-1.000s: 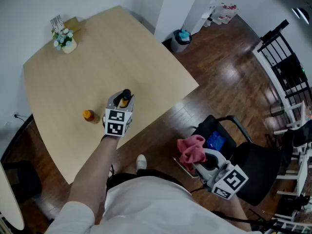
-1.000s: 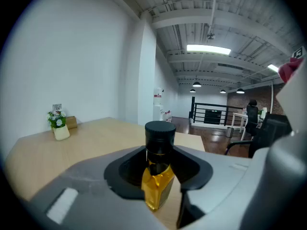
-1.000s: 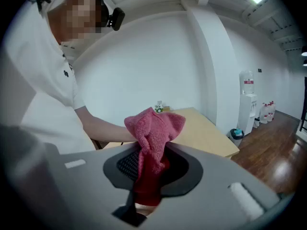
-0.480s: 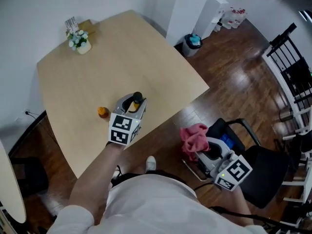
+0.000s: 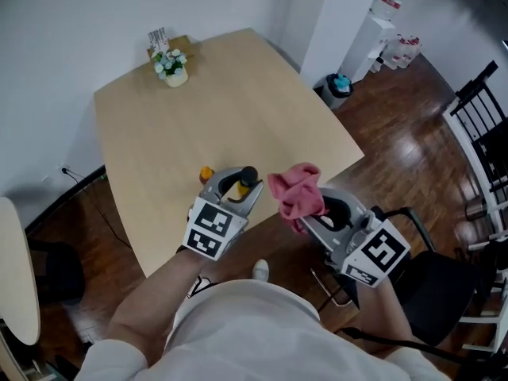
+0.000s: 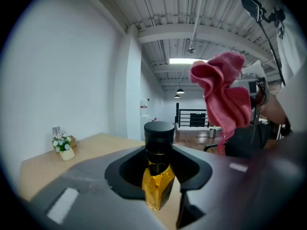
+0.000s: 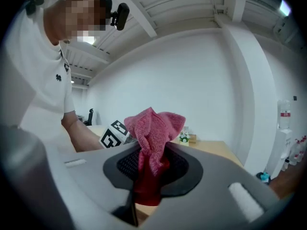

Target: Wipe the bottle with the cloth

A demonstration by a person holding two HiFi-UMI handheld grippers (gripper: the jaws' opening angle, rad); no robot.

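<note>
A small amber bottle (image 5: 240,184) with a black cap (image 6: 159,137) stands upright between the jaws of my left gripper (image 5: 236,190), held above the near edge of the table (image 5: 238,101). In the left gripper view the bottle (image 6: 157,185) fills the gap of the left gripper (image 6: 158,193). My right gripper (image 5: 316,213) is shut on a bunched pink cloth (image 5: 296,191), which sticks up just right of the bottle, a small gap apart. The cloth (image 7: 153,138) rises out of the right gripper (image 7: 149,178) in its own view, and the cloth (image 6: 224,96) hangs at upper right in the left gripper view.
A small orange object (image 5: 206,173) lies on the table beside the left gripper. A flower pot (image 5: 171,68) stands at the far corner. Off the table are a bin (image 5: 341,84), a black chair (image 5: 432,280) and wooden floor (image 5: 413,133).
My right gripper has carried the cloth up and leftward from beside the chair to just right of the bottle. The left gripper still holds the bottle near the table edge.
</note>
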